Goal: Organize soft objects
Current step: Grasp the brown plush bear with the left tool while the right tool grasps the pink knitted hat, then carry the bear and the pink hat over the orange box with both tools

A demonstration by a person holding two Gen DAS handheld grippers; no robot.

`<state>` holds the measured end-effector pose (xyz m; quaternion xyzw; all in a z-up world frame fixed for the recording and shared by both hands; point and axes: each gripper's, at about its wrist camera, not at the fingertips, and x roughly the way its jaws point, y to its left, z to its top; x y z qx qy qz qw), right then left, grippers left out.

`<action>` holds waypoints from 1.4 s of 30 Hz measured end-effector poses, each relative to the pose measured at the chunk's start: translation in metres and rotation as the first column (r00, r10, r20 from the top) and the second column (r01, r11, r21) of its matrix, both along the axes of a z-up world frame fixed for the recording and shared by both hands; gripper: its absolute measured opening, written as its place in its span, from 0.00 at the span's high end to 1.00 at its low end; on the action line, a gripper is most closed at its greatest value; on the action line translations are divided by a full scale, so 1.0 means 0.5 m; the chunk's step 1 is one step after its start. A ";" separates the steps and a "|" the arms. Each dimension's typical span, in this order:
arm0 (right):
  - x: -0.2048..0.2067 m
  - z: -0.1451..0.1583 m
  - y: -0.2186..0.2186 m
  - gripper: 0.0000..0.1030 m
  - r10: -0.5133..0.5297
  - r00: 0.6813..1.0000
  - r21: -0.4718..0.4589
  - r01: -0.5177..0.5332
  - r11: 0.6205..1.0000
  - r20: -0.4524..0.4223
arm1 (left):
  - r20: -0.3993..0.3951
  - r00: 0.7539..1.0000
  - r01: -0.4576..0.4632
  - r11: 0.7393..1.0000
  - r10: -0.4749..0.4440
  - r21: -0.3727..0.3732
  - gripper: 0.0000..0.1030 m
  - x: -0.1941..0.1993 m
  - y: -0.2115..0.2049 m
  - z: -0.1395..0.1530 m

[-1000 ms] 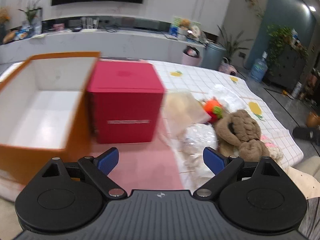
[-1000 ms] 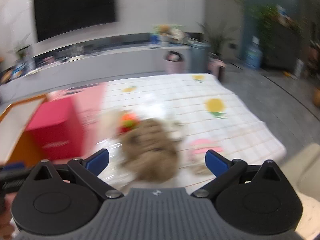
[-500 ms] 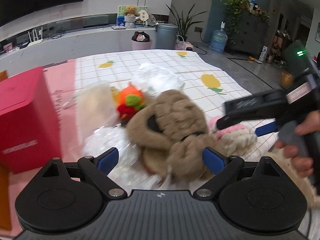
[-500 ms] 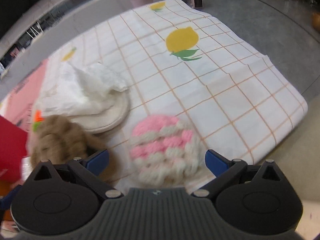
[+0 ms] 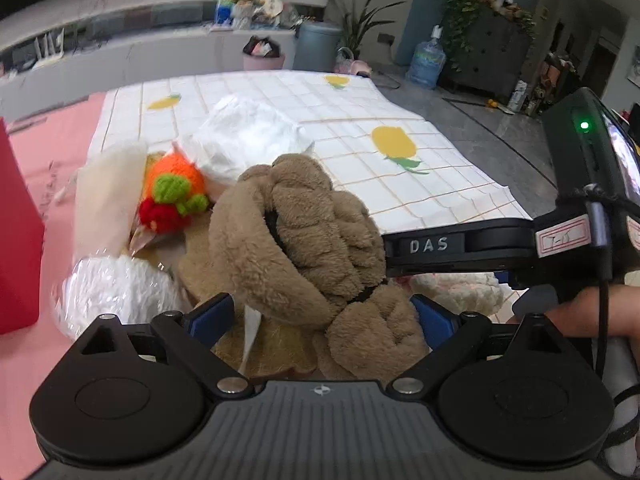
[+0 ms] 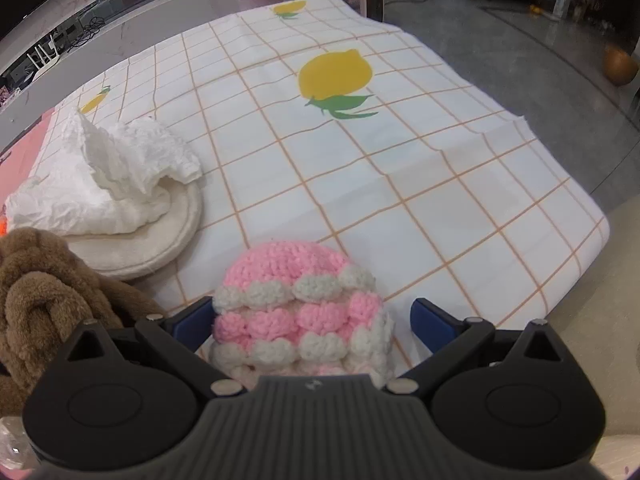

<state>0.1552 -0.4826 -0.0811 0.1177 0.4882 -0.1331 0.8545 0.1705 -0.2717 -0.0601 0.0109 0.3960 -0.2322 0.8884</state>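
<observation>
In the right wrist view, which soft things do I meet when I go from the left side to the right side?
Brown plush toy → crumpled white cloth on a round cream pad → pink and white crocheted piece.

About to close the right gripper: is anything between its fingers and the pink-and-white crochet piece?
Nothing visible. The pink-and-white crochet piece sits directly between the open right gripper fingers; the brown plush toy lies off to the left.

The brown plush toy (image 5: 304,240) has deep, matt pile. Right of it, the pink-and-white crocheted yarn hat (image 6: 300,312) is chunky and knobbly. Behind it, the crumpled white paper (image 6: 100,176) is creased and matt. The checked lemon-print tablecloth (image 6: 400,184) is smooth woven cloth. The orange crocheted toy (image 5: 172,188) is fuzzy yarn.
</observation>
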 end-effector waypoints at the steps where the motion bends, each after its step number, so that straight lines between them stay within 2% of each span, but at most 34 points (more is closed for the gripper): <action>1: -0.005 0.001 0.001 0.10 0.014 1.000 -0.015 -0.014 1.000 0.015 | 0.010 0.999 0.031 0.999 -0.031 -0.014 0.18 -0.006 0.000 0.001; 2: -0.009 0.002 0.002 0.12 0.024 0.999 -0.031 -0.023 0.999 0.021 | 0.011 0.998 0.069 0.997 -0.069 -0.031 0.25 -0.010 0.001 -0.002; 4: -0.015 0.003 0.001 0.20 0.026 0.999 -0.046 -0.024 0.999 0.034 | 0.029 0.996 0.089 0.995 -0.088 -0.040 0.36 -0.020 0.003 -0.004; 7: -0.020 0.004 0.000 0.25 0.036 0.998 -0.057 -0.034 0.998 0.050 | 0.041 0.994 0.101 0.993 -0.099 -0.063 0.45 -0.027 0.011 -0.007; 10: -0.026 0.004 0.001 0.28 0.050 0.997 -0.063 -0.046 0.997 0.062 | 0.068 0.992 0.116 0.985 -0.108 -0.126 0.51 -0.030 0.035 -0.012; 16: -0.034 0.012 -0.008 0.36 0.024 0.996 -0.058 -0.019 0.998 0.091 | 0.135 0.984 0.136 0.977 -0.114 -0.163 0.51 -0.045 0.059 -0.017; 20: -0.041 0.025 -0.011 0.39 0.010 0.992 -0.051 -0.004 0.999 0.127 | 0.194 0.976 0.134 0.972 -0.096 -0.194 0.51 -0.055 0.073 -0.006; 24: -0.057 0.059 -0.010 0.39 0.006 0.976 -0.031 0.001 1.000 0.219 | 0.261 0.962 0.136 0.964 -0.075 -0.226 0.51 -0.068 0.092 0.021; 27: -0.073 0.098 -0.009 0.39 -0.004 0.954 0.041 -0.009 0.999 0.299 | 0.294 0.954 0.123 0.970 -0.057 -0.211 0.51 -0.078 0.100 0.043; 31: -0.094 0.158 0.016 0.39 0.003 0.931 0.057 -0.026 0.998 0.364 | 0.320 0.946 0.113 0.974 -0.045 -0.197 0.51 -0.091 0.112 0.074; 36: -0.125 0.226 0.080 0.39 0.015 0.909 0.069 -0.048 0.996 0.416 | 0.342 0.940 0.068 0.983 -0.006 -0.170 0.51 -0.124 0.140 0.135; 40: -0.146 0.296 0.165 0.39 0.061 0.886 0.044 -0.091 0.995 0.460 | 0.367 0.930 0.073 0.971 0.016 -0.229 0.51 -0.161 0.198 0.215; 42: -0.159 0.336 0.218 0.39 0.076 0.867 0.047 -0.114 0.992 0.493 | 0.396 0.917 0.054 0.971 0.045 -0.235 0.51 -0.187 0.235 0.260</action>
